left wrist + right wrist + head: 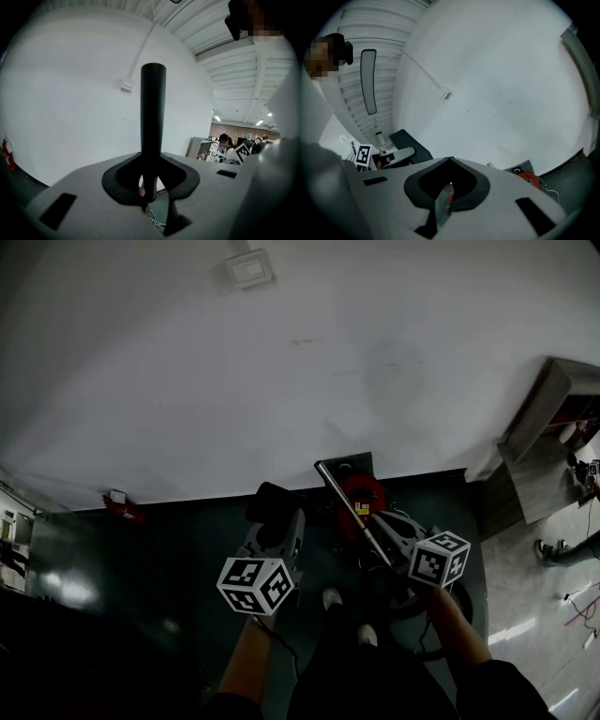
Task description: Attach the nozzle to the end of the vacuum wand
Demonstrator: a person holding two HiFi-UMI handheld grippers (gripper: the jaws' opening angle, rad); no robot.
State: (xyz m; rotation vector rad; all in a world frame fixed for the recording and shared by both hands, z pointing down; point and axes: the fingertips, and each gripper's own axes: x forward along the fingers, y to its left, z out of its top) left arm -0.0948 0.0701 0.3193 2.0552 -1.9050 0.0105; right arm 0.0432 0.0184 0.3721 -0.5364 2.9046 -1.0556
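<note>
Bringing the two parts together looks to be the step in hand, since the nozzle (153, 117) and the vacuum wand (352, 507) are apart. The left gripper (151, 185) has its fingers (84, 187) partly open and clamped on the nozzle's lower part. The black tube stands upright across them, its long axis vertical in the left gripper view and its blunt free end up. In the head view it shows foreshortened, near the red vacuum body (370, 486) on that body's left.

The wand is a thin silver tube whose long axis slants across the red vacuum body. Its open end lies just past that body on the wall side. Its other end comes down on the near side, beside the right gripper (449, 185). That gripper's fingers (511, 187) are closed right together. A grey and red sliver shows in the gap under them, and I cannot tell whether it is the wand or whether it is gripped.

The next move, as I judge it, is to turn the nozzle until its axis lines up with the wand's, with its mating end facing the open end beyond the red vacuum body. Then it should be pushed on straight while the wand is kept steady. A skewed approach would likely jam.
</note>
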